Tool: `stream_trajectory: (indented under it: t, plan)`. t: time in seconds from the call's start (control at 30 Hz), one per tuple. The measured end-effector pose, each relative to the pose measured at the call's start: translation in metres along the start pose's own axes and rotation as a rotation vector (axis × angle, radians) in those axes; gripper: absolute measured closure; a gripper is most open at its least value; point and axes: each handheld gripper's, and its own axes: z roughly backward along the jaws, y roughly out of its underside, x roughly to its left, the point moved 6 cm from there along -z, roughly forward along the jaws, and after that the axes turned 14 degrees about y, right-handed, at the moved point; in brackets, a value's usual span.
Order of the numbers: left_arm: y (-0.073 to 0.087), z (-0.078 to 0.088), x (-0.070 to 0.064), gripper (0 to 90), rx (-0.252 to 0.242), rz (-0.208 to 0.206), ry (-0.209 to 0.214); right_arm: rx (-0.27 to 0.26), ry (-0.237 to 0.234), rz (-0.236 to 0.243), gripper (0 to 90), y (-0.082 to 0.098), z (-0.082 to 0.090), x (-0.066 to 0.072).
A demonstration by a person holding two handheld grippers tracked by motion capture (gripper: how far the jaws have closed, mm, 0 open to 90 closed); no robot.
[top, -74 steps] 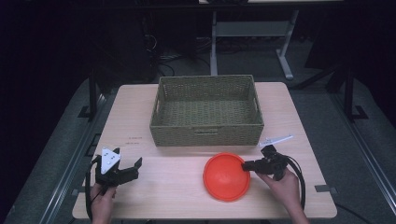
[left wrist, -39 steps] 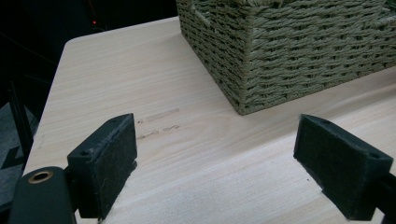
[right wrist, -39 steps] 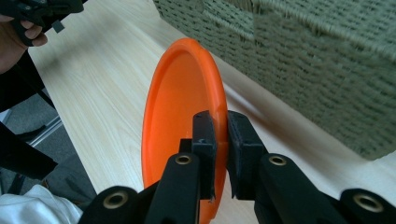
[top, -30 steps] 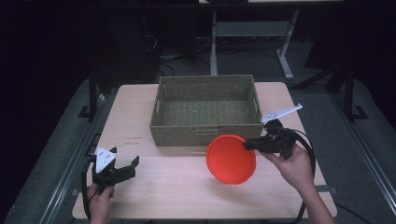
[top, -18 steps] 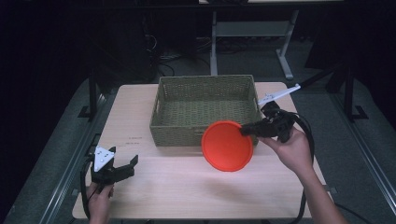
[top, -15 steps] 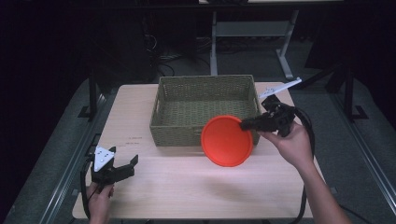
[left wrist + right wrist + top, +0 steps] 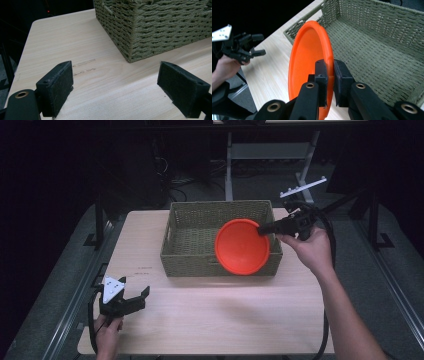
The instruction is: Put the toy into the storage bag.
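Note:
An orange plate (image 7: 242, 246) hangs tilted on edge over the front right part of the woven green basket (image 7: 185, 226). My right gripper (image 7: 262, 229) is shut on its rim at the plate's right side. In the right gripper view both jaws pinch the rim of the orange plate (image 7: 309, 60), with the basket (image 7: 382, 45) floor beyond it. My left gripper (image 7: 136, 298) rests open near the table's front left corner, nothing between its pads (image 7: 57, 87). The basket (image 7: 155, 27) corner lies ahead of it.
The pale wood table (image 7: 210, 320) has free room in front of the basket and to its left. A metal stand (image 7: 265, 155) and cables sit on the dark floor behind the table. In the right gripper view the other hand and left gripper (image 7: 242, 47) are at the far left.
My right gripper has lifted the orange plate off the table and carried it up and back, from in front of the basket to over its front right part. The left gripper stayed put.

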Motion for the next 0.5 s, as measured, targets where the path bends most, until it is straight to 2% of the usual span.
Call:
stream_trajectory:
  t: [0.13, 0.5]
  plan:
    - [0.0, -0.001, 0.0, 12.8, -0.003, -0.001, 0.004, 0.003, 0.004, -0.022, 82.4, -0.011, -0.007, -0.008]
    - [-0.001, -0.002, -0.003, 12.8, 0.006, -0.009, 0.013, 0.014, -0.006, -0.076, 82.3, -0.027, -0.031, -0.022]
